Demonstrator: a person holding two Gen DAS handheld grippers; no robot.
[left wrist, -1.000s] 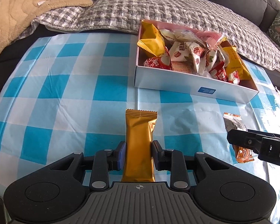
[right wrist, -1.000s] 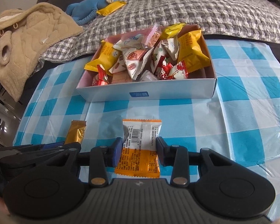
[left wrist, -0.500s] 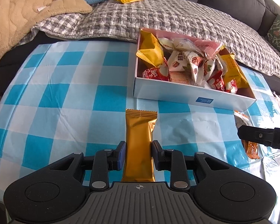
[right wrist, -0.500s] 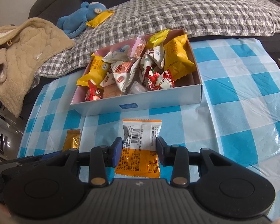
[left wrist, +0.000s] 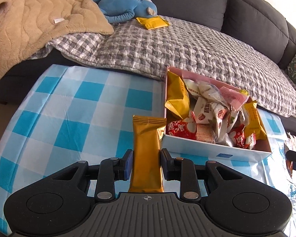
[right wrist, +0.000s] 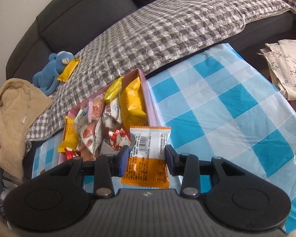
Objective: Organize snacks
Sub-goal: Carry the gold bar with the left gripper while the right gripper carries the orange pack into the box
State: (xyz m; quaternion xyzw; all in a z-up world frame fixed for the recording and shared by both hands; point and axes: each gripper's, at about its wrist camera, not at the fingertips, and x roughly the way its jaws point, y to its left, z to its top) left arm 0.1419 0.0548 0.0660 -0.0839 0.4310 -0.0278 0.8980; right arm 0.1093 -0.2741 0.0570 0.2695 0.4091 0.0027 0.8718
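Your left gripper [left wrist: 146,165] is clamped narrowly on a long gold foil snack bar [left wrist: 147,154], which sticks up between the pads over the blue-and-white checked plastic tablecloth [left wrist: 69,126], just left of the shallow white cardboard box [left wrist: 213,151] filled with wrapped snacks. Your right gripper [right wrist: 146,161] is closed on a flat orange-and-white snack packet [right wrist: 148,158], barcode side up, held near that box's right wall, above the cloth.

Both wrist cameras look down, close over the blue-checked tablecloth [left wrist: 73,122], sharing the white cardboard snack box [left wrist: 217,152] and grey sofa [right wrist: 73,17].
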